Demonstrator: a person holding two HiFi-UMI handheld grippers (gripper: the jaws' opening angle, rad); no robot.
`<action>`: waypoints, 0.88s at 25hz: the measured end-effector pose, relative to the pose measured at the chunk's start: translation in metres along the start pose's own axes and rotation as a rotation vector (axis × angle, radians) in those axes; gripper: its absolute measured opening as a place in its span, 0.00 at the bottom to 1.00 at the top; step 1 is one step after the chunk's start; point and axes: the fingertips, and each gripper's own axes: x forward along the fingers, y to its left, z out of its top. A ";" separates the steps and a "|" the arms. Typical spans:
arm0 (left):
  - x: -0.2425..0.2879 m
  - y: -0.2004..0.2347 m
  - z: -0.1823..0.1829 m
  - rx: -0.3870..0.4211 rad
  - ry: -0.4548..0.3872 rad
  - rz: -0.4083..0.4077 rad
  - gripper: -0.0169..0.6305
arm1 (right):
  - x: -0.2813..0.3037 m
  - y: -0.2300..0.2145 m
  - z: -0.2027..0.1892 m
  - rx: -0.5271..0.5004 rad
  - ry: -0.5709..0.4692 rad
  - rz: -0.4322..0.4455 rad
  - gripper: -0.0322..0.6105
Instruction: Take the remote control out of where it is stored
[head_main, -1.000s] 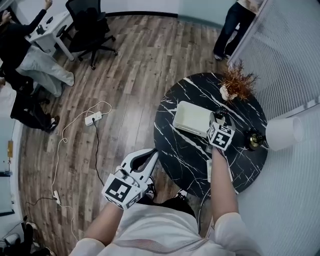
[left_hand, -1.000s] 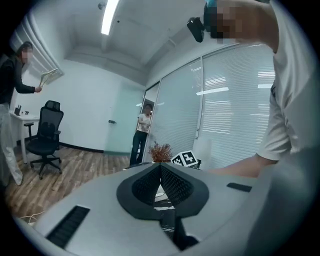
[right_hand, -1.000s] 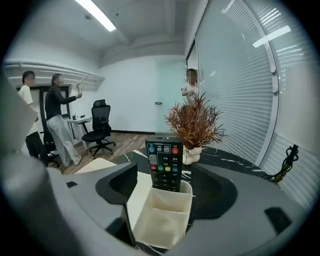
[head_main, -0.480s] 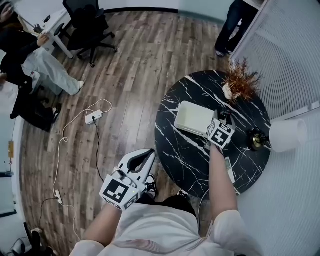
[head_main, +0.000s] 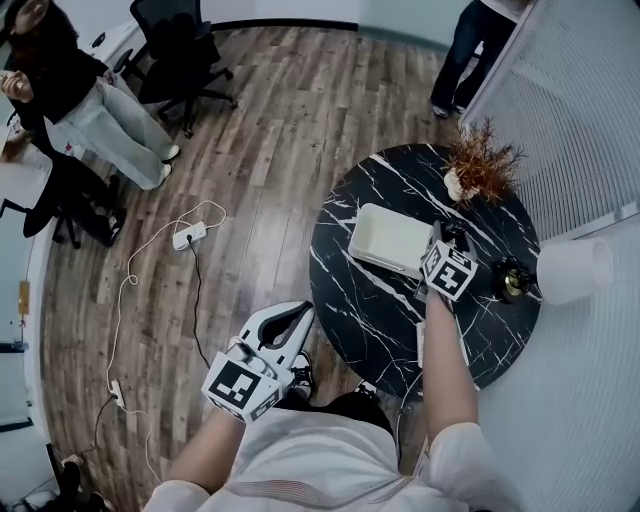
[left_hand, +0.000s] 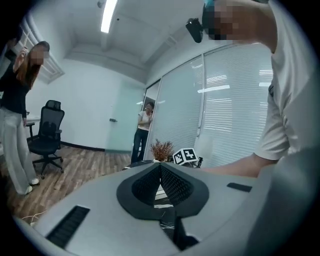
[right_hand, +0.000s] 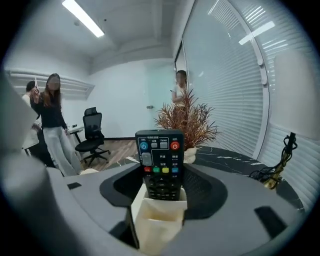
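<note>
The floor (head_main: 270, 130) of wood planks lies all round the table (head_main: 370, 300), a round black top veined in white. On the table, toward its far half, sits a white box (head_main: 388, 238). At the table's far edge stands a dried plant (head_main: 480, 160) in a small pale pot.

Your left gripper (head_main: 303, 310) is off the table, just outside its near-left edge and over the floor. Its jaws are together, tips meeting, with nothing between them.

Your right gripper (head_main: 445, 235) is over the table, just right of the box and short of the plant. Its jaws stand apart and have just been closing. Between them, on the table, stands a cream holder (right_hand: 159, 217), and the remote (right_hand: 159, 160) stands upright in it with its button face toward you. The remote's lower half sits in the holder's far pocket. The upper half, with the blue and red round buttons, rises above the jaw tips. The remote is centred in the gap, a dark pad close on either side. You can see a sliver of space at the left pad, and neither pad can be seen pressing on the remote. The holder's near pocket lies further back between the jaws, toward the gripper body.
</note>
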 end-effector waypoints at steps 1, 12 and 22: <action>-0.001 -0.001 0.000 0.001 -0.001 0.000 0.04 | 0.000 -0.002 0.002 0.004 -0.003 0.002 0.44; -0.017 -0.010 -0.002 0.002 -0.009 0.006 0.04 | -0.012 -0.008 0.035 0.030 -0.021 0.048 0.44; -0.027 -0.020 -0.001 0.007 -0.024 0.002 0.04 | -0.054 -0.004 0.094 0.078 -0.111 0.129 0.44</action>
